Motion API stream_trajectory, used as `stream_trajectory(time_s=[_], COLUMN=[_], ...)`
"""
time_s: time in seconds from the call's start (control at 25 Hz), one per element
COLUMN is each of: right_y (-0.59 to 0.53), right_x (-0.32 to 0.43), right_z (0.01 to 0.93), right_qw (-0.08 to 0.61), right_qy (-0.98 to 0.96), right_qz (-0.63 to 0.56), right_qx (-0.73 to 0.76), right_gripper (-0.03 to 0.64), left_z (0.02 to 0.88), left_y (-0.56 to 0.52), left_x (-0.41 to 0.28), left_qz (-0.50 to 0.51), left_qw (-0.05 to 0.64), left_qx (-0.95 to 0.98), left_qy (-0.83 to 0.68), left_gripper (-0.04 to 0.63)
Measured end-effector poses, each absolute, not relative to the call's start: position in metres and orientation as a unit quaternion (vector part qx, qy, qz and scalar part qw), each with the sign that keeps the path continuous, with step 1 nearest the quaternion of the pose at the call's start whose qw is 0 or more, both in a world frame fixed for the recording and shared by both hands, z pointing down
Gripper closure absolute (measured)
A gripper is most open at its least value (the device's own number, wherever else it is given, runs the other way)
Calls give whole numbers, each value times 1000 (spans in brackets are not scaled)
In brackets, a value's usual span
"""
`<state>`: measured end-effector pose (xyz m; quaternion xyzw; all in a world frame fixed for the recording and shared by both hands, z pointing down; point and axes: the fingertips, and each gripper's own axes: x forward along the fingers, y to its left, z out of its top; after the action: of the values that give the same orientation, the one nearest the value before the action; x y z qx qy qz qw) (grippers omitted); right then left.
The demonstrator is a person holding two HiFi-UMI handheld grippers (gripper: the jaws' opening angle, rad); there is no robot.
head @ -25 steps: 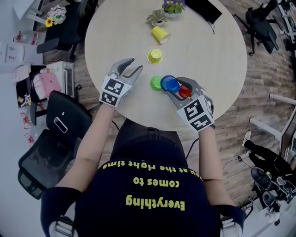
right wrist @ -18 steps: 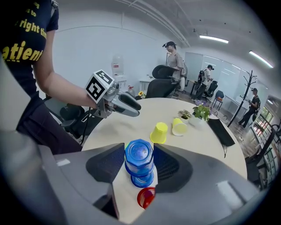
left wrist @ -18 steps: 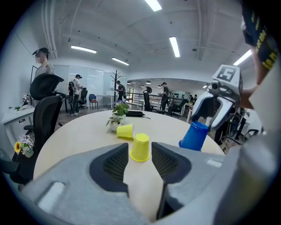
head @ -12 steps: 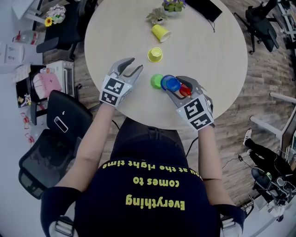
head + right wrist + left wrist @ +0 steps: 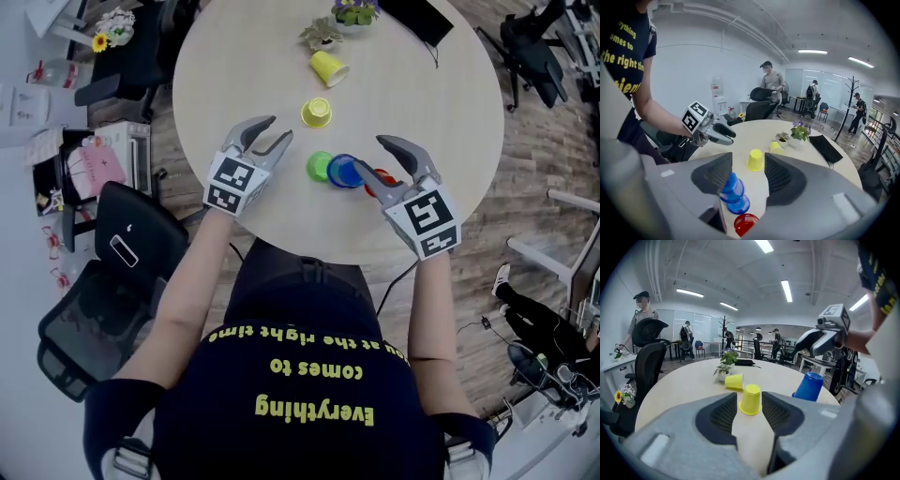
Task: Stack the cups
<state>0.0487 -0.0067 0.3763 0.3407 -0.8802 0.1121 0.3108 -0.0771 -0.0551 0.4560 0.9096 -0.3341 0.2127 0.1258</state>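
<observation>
- Round table (image 5: 450,112): bears five cups, two potted plants and a flat pouch.
- Inverted cup (image 5: 315,112): mid-table, ahead of the left gripper (image 5: 277,129), apart from its jaws.
- Tipped cup (image 5: 326,67): on its side, behind the inverted cup, just before the nearer plant (image 5: 320,36).
- Farther plant (image 5: 352,11): at the far edge; flat pouch (image 5: 412,21) to its right.
- Left cup (image 5: 319,166), middle cup (image 5: 345,172), right cup (image 5: 377,178): a close row near the near edge, between the grippers.
- Right gripper (image 5: 373,157): right of the row, its jaws over the right cup.
</observation>
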Motion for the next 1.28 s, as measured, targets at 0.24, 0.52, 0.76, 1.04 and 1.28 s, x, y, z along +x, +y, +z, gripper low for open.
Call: stream_trajectory(time_s=[0.24, 0.52, 0.76, 1.04, 1.28], right_y=[-45, -79, -96, -103, -104], right_x=[62, 43, 14, -5, -16], right_z=[366, 384, 426, 475, 497], right_qw=[286, 268, 279, 309, 344], right_qy=[-884, -905, -914, -915, -911], right_qz=[108, 110, 120, 142, 124], right_qx=[354, 312, 267, 218, 192], right_gripper=[393, 397, 397, 382, 384], left_z=[456, 458, 465, 474, 479], left_y=[-59, -67, -70, -68, -65], left_x=[-78, -83, -86, -90, -97], left_qz=[213, 206, 210, 215, 217], left_qw=[128, 140, 150, 164, 172], left_qx=[908, 904, 897, 889, 882], left_qy=[-338, -348, -359, -370, -381], left_gripper=[423, 423, 423, 423, 423])
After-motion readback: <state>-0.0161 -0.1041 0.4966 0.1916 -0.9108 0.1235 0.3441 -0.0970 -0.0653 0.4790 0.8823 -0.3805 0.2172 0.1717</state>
